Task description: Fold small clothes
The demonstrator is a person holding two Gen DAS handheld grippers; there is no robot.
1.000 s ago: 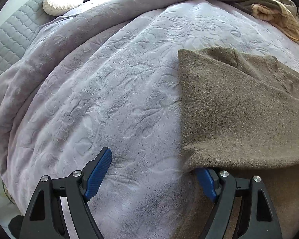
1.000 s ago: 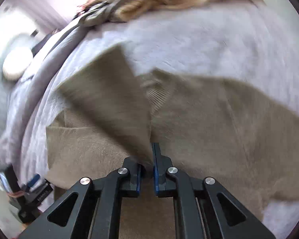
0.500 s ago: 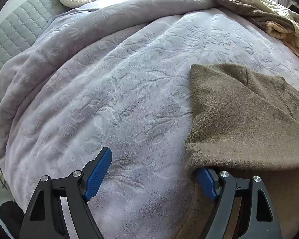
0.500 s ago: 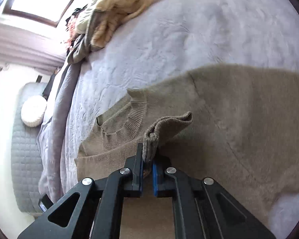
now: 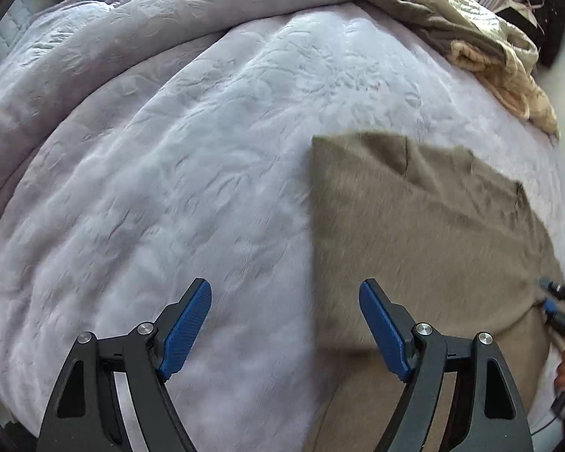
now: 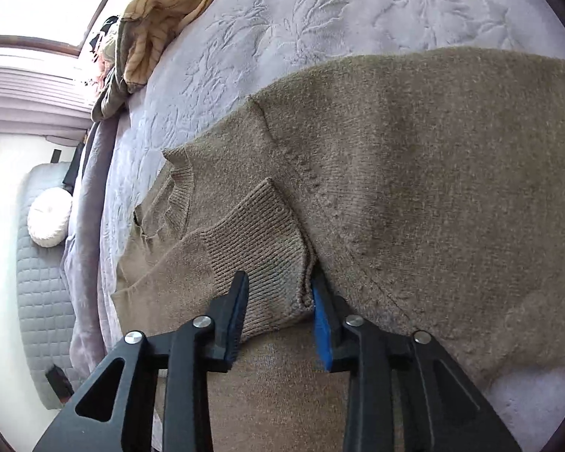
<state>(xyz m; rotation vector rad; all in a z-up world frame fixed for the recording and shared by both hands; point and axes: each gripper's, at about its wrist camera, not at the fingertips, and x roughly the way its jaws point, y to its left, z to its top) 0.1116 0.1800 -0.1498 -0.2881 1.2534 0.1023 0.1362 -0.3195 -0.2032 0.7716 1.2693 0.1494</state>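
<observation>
**Sleeve cuff laid across a brown sweater, both claws parted**

I hold a claw in each hand over a bed covered with a pale lilac blanket (image 5: 192,158). A brown knit sweater (image 6: 433,173) lies flat on it, directly ahead of my right claw (image 6: 278,309) and off to the right of my left claw (image 5: 284,324).

The risk, as I judge it: the ribbed cuff (image 6: 260,248) sits between my right claw's fingers, touching the right pad. If I pull back carelessly, the knit may snag and drag the folded sleeve out of place.

My right claw is partly open, bracketing the cuff without clamping it. My left claw is spread wide and holds nothing; its right finger hovers over the sweater's near edge, its left over bare blanket.
</observation>
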